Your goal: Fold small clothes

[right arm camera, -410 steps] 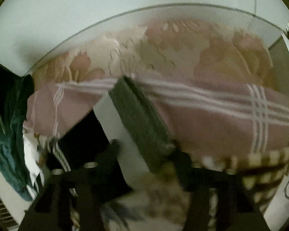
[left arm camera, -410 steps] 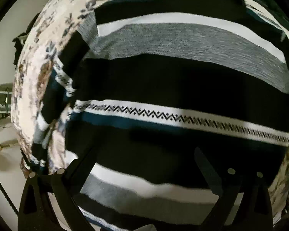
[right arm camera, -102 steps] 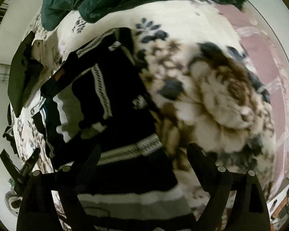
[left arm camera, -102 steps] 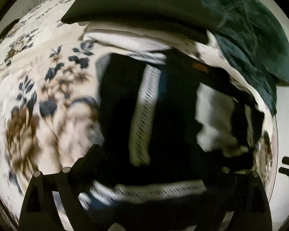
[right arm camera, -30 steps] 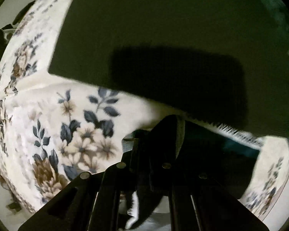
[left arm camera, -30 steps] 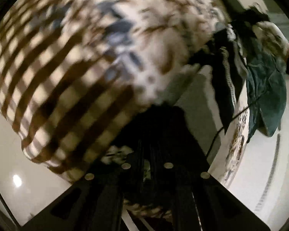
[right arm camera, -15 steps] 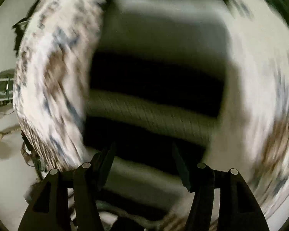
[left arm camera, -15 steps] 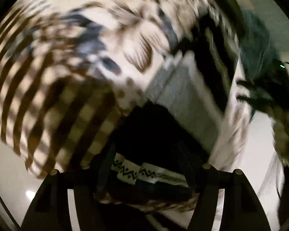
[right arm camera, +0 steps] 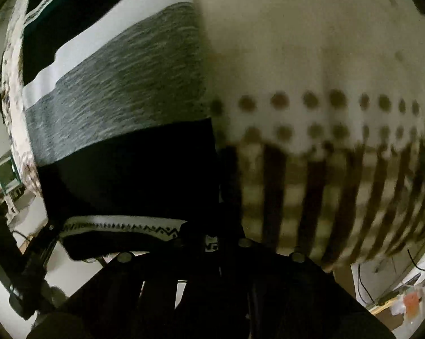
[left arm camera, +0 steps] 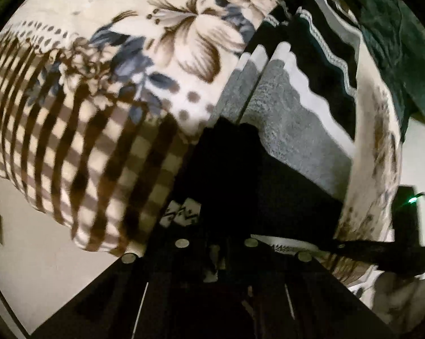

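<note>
Floral blanket (left arm camera: pixel 184 28) covers the bed, cream with brown and blue blooms; dotted rows, then a brown check border (left arm camera: pixel 85 155) along its near edge. Green garment (left arm camera: pixel 396 42) heaped far right. Pale floor (left arm camera: pixel 42 268) below left. Cluttered bench (right arm camera: pixel 404 296) near right; small green box (right arm camera: pixel 4 173) at left.

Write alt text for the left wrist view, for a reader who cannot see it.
The left tongs, closed, grip the black hem of a striped sweater lying on a floral and checked blanket. The sweater's grey, white and black bands run up to the right, toward a dark green garment.
</note>
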Tool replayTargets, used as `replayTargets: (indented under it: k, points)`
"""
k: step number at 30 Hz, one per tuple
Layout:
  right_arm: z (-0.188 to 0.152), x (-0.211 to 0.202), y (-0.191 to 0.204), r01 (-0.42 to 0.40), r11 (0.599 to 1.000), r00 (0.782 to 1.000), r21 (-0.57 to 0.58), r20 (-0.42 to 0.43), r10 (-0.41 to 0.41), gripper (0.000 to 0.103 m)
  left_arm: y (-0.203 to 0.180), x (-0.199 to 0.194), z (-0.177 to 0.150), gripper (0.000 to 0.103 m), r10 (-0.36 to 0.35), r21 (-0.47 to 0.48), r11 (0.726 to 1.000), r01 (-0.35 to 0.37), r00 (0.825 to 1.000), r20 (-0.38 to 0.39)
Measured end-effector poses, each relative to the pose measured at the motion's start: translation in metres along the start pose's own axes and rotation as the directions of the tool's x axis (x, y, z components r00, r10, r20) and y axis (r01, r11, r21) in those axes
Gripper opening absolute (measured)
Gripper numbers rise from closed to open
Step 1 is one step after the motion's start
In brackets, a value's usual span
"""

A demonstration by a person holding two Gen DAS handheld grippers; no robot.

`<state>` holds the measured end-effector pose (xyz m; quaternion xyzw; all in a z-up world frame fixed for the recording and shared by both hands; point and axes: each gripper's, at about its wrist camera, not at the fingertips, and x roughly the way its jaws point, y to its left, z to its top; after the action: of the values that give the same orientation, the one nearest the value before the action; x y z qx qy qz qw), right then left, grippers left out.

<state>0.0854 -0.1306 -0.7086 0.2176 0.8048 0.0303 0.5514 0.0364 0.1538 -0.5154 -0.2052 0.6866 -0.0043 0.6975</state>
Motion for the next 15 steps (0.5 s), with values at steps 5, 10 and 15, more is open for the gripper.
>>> replayTargets:
  k: [5,10,15]
  points:
    - [-0.002,0.014,-0.008,-0.007,0.999,1.0,-0.035,-0.017,0.006,0.008,0.004,0.025,0.005,0.01,0.019,-0.004,1.0,-0.019,0.998,-0.059]
    - [0.01,-0.022,-0.036,-0.11,0.993,0.994,-0.034,0.01,0.11,0.063,-0.008,-0.017,0.031,0.052,-0.009,0.007,1.0,0.009,1.0,-0.011]
    - [0.053,-0.088,-0.046,-0.104,0.993,0.982,-0.063,0.155,0.112,0.063,-0.025,-0.05,0.125,0.07,-0.209,-0.036,0.975,0.218,0.963,0.168]
